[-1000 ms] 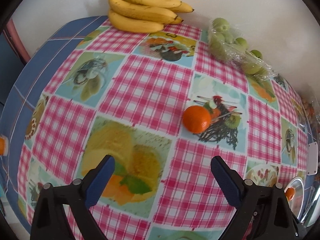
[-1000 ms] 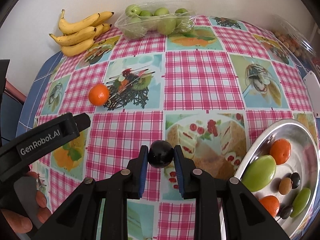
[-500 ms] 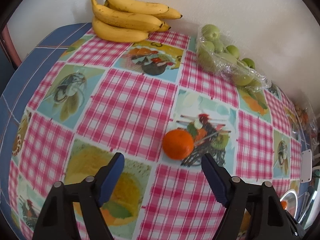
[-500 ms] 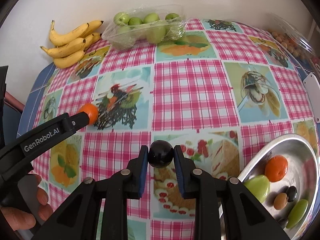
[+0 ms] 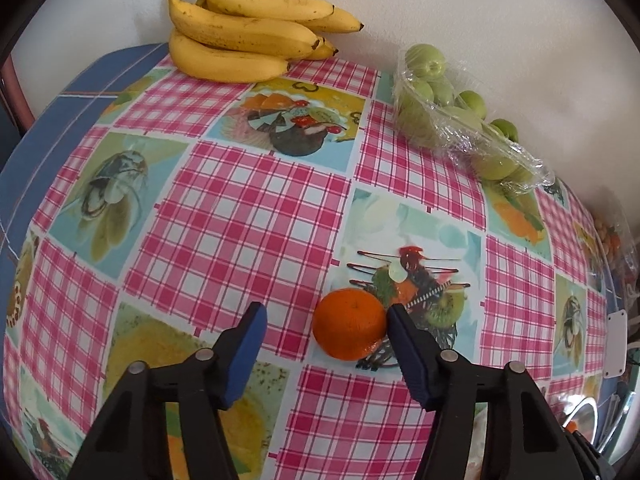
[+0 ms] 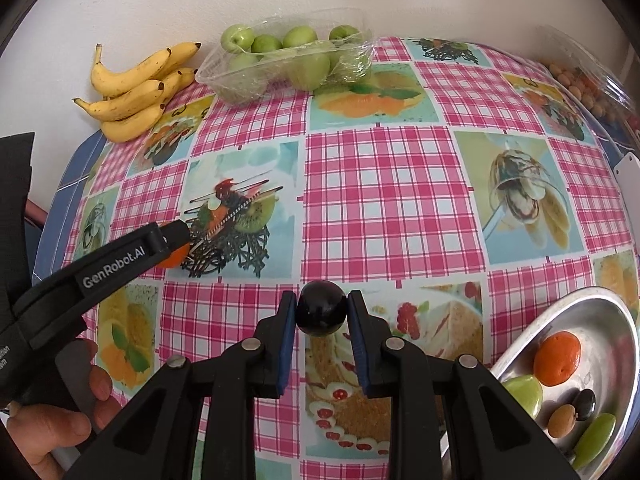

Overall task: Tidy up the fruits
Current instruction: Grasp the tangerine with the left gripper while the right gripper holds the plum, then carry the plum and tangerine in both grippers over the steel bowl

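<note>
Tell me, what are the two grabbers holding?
The right hand-held gripper pinches a dark round fruit by its sides. The left hand-held gripper, closing around the orange, holds nothing yet.

- Orange (image 5: 349, 329): round, bright, dimpled skin; on the checked cloth, lower centre of left wrist view; mostly hidden at mid-left of right wrist view.
- Dark plum (image 6: 321, 313): glossy, near-black, round; lower centre of right wrist view, clamped off the cloth.
- Bananas (image 5: 240, 36): yellow bunch, top left, against the wall.
- Green apples (image 6: 288, 60): in clear wrapped tray, top centre.
- Metal bowl (image 6: 616, 320): lower right, holding orange, green, brown and dark fruits.
</note>
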Motion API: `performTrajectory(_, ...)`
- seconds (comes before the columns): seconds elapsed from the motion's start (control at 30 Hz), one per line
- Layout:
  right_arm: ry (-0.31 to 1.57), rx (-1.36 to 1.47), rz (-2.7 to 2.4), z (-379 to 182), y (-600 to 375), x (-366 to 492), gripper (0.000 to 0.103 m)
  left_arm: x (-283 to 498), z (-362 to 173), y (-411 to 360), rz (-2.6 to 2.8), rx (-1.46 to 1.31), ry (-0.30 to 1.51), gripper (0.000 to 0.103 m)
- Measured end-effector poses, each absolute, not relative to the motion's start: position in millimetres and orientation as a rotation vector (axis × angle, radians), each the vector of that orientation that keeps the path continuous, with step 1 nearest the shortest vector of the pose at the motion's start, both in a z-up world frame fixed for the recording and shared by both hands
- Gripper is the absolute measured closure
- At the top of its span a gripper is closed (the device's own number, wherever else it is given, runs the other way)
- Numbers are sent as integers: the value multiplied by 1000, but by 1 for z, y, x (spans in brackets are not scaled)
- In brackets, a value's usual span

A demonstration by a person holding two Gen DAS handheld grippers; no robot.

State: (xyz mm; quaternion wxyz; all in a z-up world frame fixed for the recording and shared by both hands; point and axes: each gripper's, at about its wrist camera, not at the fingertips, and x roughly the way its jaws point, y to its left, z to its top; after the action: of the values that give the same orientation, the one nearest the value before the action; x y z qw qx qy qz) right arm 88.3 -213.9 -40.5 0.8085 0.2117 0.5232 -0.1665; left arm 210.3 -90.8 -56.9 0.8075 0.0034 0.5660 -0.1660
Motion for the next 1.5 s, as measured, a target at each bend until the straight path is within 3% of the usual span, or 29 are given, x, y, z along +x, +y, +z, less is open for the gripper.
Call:
performTrajectory(0.17,1116,442,-349,-39,-212,93,76,211,-58,-96,-372,3,1212,63)
performTrajectory(0.67,1130,439,-353,-41,-211,89,76,203,-50,-95,-362,-23,1252,63)
performTrajectory(1.5,1080,396,-372,5,-187,44,76,141,0,-60,-370,-9,1221,63)
